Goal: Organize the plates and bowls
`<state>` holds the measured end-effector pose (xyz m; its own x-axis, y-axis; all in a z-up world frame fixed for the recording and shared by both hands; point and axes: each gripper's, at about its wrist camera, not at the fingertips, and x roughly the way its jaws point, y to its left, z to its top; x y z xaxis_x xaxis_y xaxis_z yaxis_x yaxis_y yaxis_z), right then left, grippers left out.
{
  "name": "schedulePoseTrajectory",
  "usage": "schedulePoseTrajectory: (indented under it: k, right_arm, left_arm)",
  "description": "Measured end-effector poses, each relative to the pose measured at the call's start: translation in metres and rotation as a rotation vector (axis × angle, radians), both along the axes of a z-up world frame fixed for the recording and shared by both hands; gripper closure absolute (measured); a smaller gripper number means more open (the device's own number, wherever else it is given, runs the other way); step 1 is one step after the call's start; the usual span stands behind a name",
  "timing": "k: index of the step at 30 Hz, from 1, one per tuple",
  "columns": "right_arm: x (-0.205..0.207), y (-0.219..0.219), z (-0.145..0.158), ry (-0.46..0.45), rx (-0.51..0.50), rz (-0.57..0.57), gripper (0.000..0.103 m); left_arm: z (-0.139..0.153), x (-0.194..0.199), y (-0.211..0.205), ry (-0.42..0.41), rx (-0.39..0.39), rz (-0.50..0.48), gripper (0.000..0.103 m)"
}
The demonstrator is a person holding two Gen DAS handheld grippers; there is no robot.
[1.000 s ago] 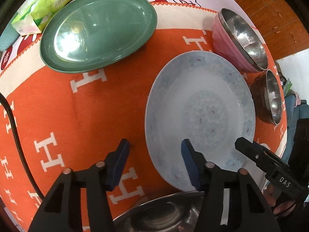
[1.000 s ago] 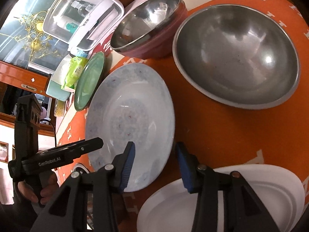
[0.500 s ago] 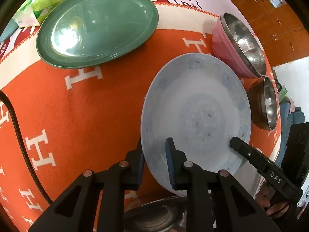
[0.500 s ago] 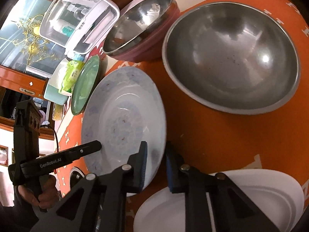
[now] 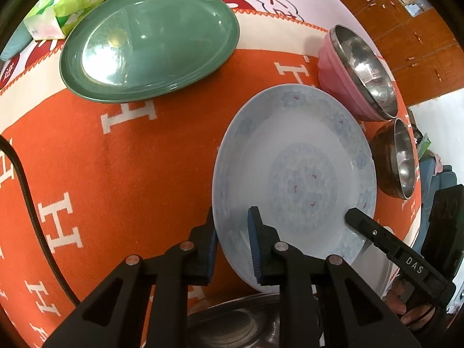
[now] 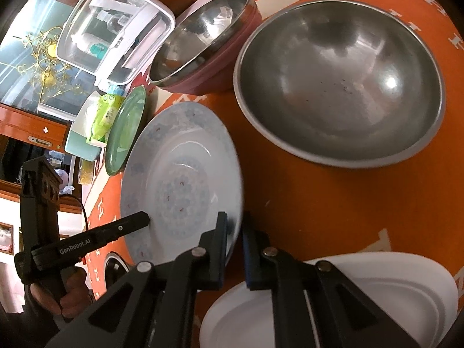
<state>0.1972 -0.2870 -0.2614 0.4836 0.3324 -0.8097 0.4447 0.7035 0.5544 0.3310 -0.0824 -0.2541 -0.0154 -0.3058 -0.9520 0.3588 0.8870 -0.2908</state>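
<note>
The pale blue-white round ceramic plate with a faint floral pattern (image 5: pixel 295 174) lies face up on the orange woven tablecloth with white H letters (image 5: pixel 116 174); being round, it has no long axis, and its hollow faces upward. It looks glazed, stiff and breakable, probably slick at the rim and of moderate weight, so the rim is the only sensible hold, taken on two sides to keep it level.

That is how it is taken now. The left gripper (image 5: pixel 232 235) is clamped on the rim at about 7 o'clock in the left wrist view, one blue pad inside the hollow and one beneath the edge. The right gripper (image 6: pixel 233 232) pinches the rim at about 5 o'clock in the right wrist view. Both sets of jaws have just been closing onto the plate's edge.

Outward from the plate:
- At 11 o'clock in the left view, well apart, a dark green glazed oval plate (image 5: pixel 150 43).
- At 1 o'clock, just beside it, a pink-sided bowl with a steel lining (image 5: pixel 359 72).
- At 3 o'clock, near, a large plain steel bowl (image 5: pixel 400 159).
- In the right view, at 5 o'clock, a white round plate (image 6: pixel 362 304).

Any tilt could let the smooth rim slide.
</note>
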Motion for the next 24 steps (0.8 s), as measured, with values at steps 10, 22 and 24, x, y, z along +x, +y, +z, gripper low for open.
schedulePoseTrajectory:
  k: [10,22,24]
  right_arm:
    - [-0.004,-0.002,0.008,-0.019,-0.006,-0.013,0.094]
    - [-0.007,0.006,0.029,-0.07,-0.029,0.01,0.093]
    - [-0.009,0.007,0.034,-0.079,-0.029,0.009,0.093]
  left_arm:
    - [0.022,-0.008,0.004,-0.055,-0.076,0.004,0.085]
    - [0.05,-0.017,0.021,-0.124,-0.156,0.044,0.085]
    - [0.056,-0.016,0.022,-0.134,-0.167,0.047,0.085]
